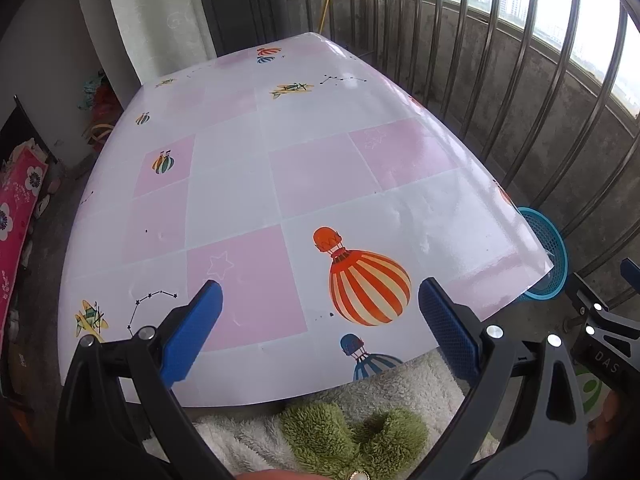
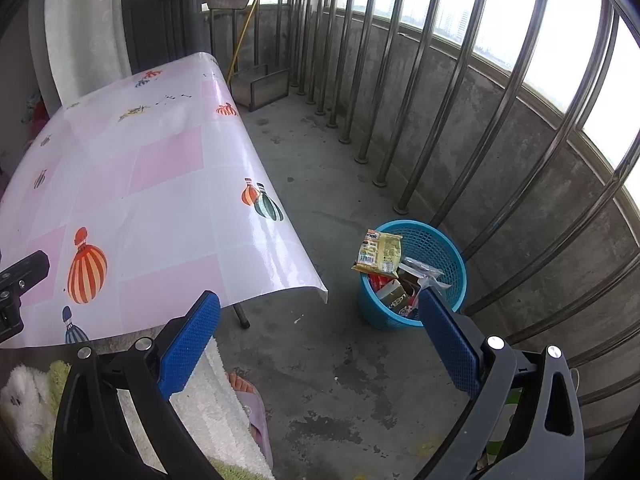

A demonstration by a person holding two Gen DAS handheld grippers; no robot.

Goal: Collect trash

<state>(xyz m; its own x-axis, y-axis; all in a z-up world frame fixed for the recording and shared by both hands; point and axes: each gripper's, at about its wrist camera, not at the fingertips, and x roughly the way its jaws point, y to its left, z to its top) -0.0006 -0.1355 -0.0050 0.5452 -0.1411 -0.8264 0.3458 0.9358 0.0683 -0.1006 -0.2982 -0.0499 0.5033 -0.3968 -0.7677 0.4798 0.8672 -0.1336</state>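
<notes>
A blue mesh trash basket (image 2: 448, 252) stands on the concrete floor right of the table; it holds several wrappers, and a yellow snack packet (image 2: 378, 251) sticks up at its left rim. The basket's edge also shows in the left wrist view (image 1: 550, 256) past the table corner. My right gripper (image 2: 320, 308) is open and empty above the floor, just near of the basket. My left gripper (image 1: 320, 296) is open and empty over the near edge of the table (image 1: 240, 200), whose pink-and-white balloon-print cloth carries no trash that I can see.
Steel railing bars (image 2: 460, 92) and a concrete wall run along the right. The table's cloth (image 2: 256, 256) hangs over its right side, with a table leg (image 2: 241, 316) under it. A fluffy white and green garment (image 1: 360, 432) and a slippered foot (image 2: 246, 392) are close below.
</notes>
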